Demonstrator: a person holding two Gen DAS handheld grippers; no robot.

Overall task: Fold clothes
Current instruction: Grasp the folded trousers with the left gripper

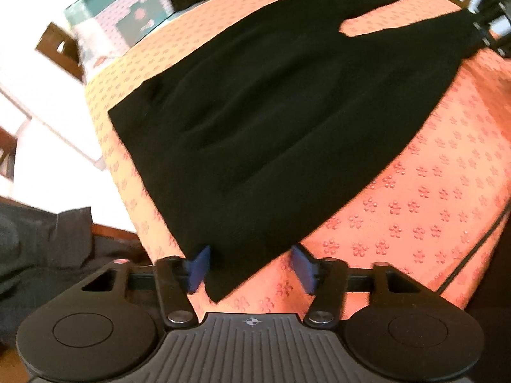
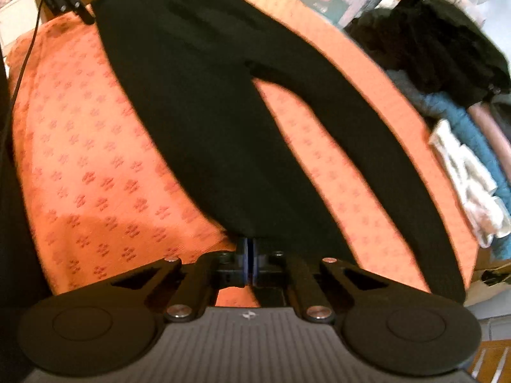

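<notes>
Currently you are working a black garment [image 1: 255, 111] that is lying spread on an orange patterned tablecloth [image 1: 431, 198]. Your left gripper [image 1: 252, 269] is sitting with its blue pads [image 1: 199, 269] wide apart, straddling the near corner of the fabric without pinching it. Your right gripper [image 2: 249, 260] is pressing its pads together on the hem of one long limb of the garment [image 2: 223, 121].

Only the right wrist view is showing the split into two long limbs, with a strip of tablecloth [image 2: 64, 159] between them, and a pile of other clothes [image 2: 463, 121] along the table's far edge. Only the left wrist view is showing the broad, flat end of the garment, faintly rippled, with boxes [image 1: 127, 9] beyond it. Each view is catching the opposite gripper at the far end.
</notes>
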